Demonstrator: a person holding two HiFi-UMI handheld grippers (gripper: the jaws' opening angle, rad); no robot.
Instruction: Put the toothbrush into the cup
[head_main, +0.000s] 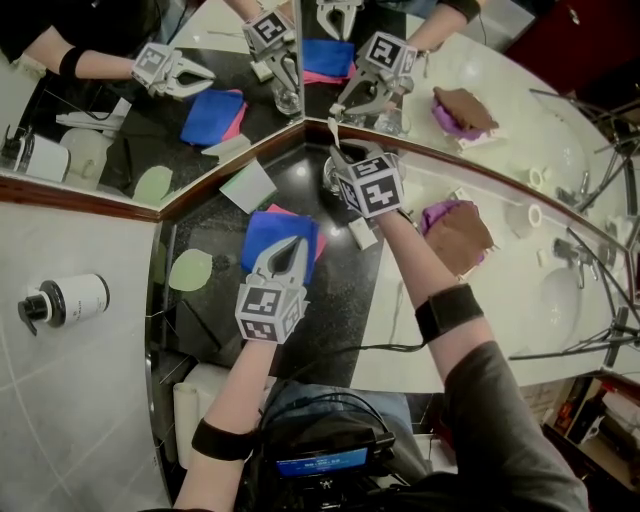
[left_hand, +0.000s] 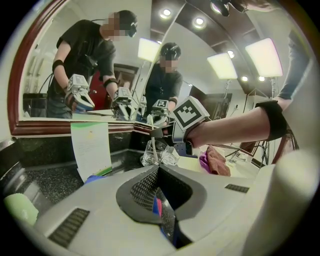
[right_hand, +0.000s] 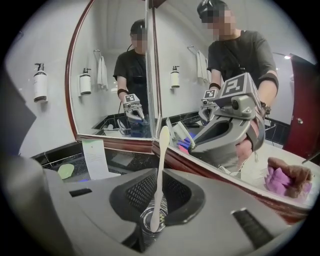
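A pale toothbrush (right_hand: 160, 170) stands upright between the jaws of my right gripper (right_hand: 159, 197), which is shut on its handle. Its lower end reaches into a clear glass cup (right_hand: 150, 222) just below the jaws. In the left gripper view the toothbrush (left_hand: 152, 140) rises from the cup (left_hand: 151, 155), with a second glass (left_hand: 170, 155) beside it. In the head view my right gripper (head_main: 340, 160) is at the mirror corner. My left gripper (head_main: 288, 248) is shut and empty, hovering over a folded blue cloth (head_main: 262, 232) on the black counter.
A white paper card (head_main: 248, 185) leans by the mirror. A green leaf-shaped dish (head_main: 190, 270) lies at the left, and a dispenser bottle (head_main: 65, 300) hangs on the tiled wall. A brown and purple cloth (head_main: 455, 235) lies to the right, near the tap (head_main: 570, 258).
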